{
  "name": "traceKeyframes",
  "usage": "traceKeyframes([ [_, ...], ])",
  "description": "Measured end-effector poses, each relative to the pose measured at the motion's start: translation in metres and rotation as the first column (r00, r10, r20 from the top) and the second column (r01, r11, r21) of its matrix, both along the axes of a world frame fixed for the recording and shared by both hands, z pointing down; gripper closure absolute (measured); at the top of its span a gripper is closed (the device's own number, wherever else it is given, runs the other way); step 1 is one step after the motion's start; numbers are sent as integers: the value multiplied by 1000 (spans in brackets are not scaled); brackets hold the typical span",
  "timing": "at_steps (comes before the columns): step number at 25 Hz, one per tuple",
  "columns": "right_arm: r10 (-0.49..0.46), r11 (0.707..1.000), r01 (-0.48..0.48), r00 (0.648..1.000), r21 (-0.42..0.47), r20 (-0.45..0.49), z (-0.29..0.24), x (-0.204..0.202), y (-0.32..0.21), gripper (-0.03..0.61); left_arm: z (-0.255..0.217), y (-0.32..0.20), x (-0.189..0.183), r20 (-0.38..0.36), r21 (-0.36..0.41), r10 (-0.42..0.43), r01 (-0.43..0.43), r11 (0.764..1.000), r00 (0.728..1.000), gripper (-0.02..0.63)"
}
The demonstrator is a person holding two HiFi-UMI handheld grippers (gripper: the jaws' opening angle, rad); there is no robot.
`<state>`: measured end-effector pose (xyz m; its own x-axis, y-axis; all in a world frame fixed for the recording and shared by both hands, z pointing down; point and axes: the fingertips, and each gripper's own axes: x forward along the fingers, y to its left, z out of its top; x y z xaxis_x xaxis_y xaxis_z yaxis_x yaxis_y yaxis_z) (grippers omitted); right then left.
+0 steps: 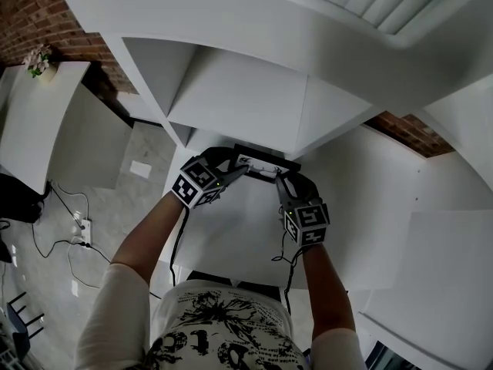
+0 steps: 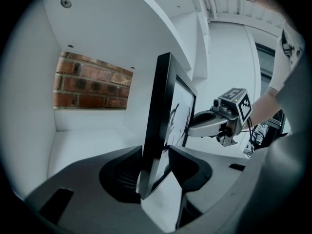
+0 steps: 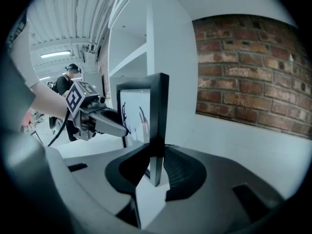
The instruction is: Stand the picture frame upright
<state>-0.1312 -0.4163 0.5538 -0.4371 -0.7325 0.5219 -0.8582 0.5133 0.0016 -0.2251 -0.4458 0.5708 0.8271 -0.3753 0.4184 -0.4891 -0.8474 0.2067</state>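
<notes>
- A workspace fitted out like a showroom; white shelving unit [image 1: 246,91] against a bare brick wall [image 1: 31,14];
- power strip [image 1: 83,228] and loose cables [image 1: 48,241] on the floor [image 1: 123,206];
- ribbed industrial ceiling [image 3: 63,13] with a strip light [image 3: 56,54]

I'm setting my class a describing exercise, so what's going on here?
A person holds a two-jaw gripper in each hand at a white shelf. The right gripper pinches one side edge of a black picture frame, which stands nearly upright. The left gripper has its jaws astride the other edge, apparently loosely.
</notes>
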Motion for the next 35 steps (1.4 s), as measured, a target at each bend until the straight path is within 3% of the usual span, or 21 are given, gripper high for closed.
traceKeyframes([
  [13, 17, 1000, -17, 1000, -11, -9, 4, 4, -7, 485, 2, -9, 1, 29, -54, -31, 33, 998, 999, 402],
  [18, 20, 999, -21, 998, -26, -58, 10, 3, -6, 482, 2, -6, 2, 58, -17, -35, 36, 999, 998, 402],
  [22, 81, 996, -85, 990, -28, -111, 15, 12, -10, 392, 0, -8, -1, 66, 27, -123, 121, 992, 990, 382],
  [27, 117, 993, -116, 987, 13, -109, 11, 17, -7, 351, -10, -1, -10, 18, 71, -220, 218, 973, 975, 320],
  [31, 155, 987, -147, 980, 69, -127, 1, 23, 8, 347, -12, 15, -20, 22, 99, -283, 280, 955, 959, 311],
  [35, 141, 987, -131, 983, 92, -115, -11, 19, 33, 423, -22, 32, -36, -61, 44, -380, 383, 923, 923, 439],
])
